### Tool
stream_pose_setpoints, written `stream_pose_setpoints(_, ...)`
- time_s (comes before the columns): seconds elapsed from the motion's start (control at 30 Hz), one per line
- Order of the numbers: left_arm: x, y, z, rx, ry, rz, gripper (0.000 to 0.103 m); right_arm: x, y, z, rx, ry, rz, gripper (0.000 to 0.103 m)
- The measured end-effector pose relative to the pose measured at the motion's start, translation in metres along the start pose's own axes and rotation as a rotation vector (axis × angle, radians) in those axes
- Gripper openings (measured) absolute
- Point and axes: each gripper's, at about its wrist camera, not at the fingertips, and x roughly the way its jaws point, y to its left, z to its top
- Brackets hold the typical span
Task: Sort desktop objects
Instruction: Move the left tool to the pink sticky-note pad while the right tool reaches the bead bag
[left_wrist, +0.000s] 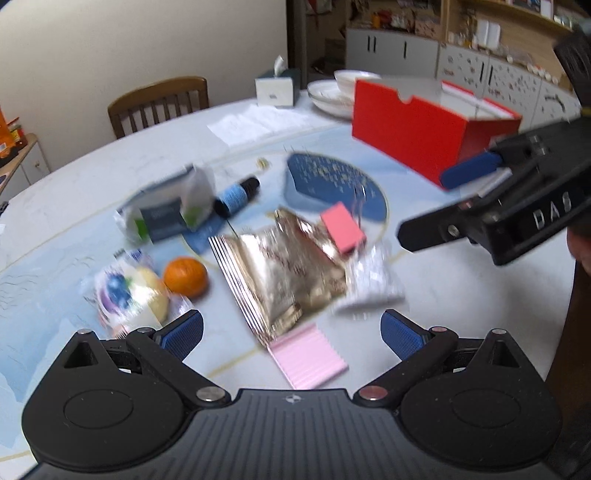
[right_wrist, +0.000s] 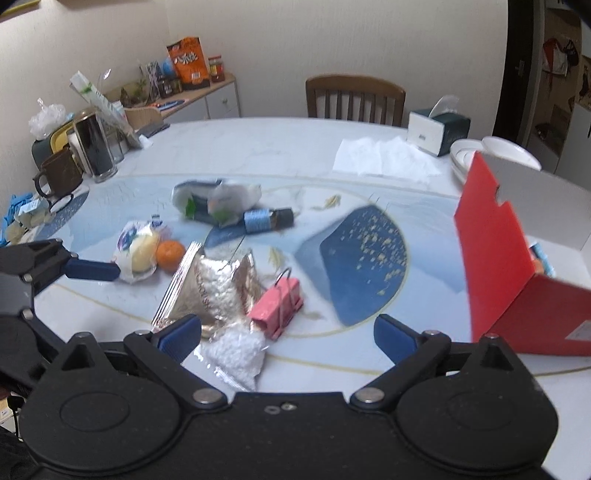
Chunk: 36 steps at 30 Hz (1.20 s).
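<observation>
Cream walls (right_wrist: 332, 44), plain. Wooden chair (right_wrist: 354, 99) at 12 o'clock behind round marble table (right_wrist: 258, 147). Low sideboard (right_wrist: 207, 99) w/ snacks & jars at 10 o'clock. White cabinets (left_wrist: 498, 74) under wood shelves at 1 o'clock. Dark doorway (right_wrist: 517, 74) at 2.

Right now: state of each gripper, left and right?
Left gripper: open, holding nothing, above the gold foil packet.
Right gripper: open, holding nothing, near the pink binder clip.

A home dining room: a round table (right_wrist: 280, 147) with a wooden chair (right_wrist: 354, 98) at its far side, stacked plates (left_wrist: 328, 96), a tissue box (right_wrist: 437, 133), and a snack-laden sideboard (right_wrist: 207, 96) far left.
</observation>
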Motion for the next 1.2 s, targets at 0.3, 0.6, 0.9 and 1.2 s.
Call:
stream_pose_setpoints(0.3,0.015,-0.006,-0.014,0.033,0.039,0.007,0.102,0.018,0.015,-0.008,-0.019,0.04,-0.005,0.098)
stream_pose_setpoints(0.6,0.022,-0.007,-0.018,0.017,0.07,-0.002,0.099,0.038,0.025,-0.011,-0.025,0.074,0.003,0.097)
stream_pose_setpoints(0.9,0.022,-0.009,-0.017,0.002,0.076,-0.039,0.085,0.05,0.027,-0.011,-0.032,0.109,-0.001,0.09)
stream_pose_setpoints(1.2,0.02,-0.008,-0.014,-0.001,0.068,-0.035,0.06,0.055,0.027,-0.013,-0.039,0.133,0.003,0.06)
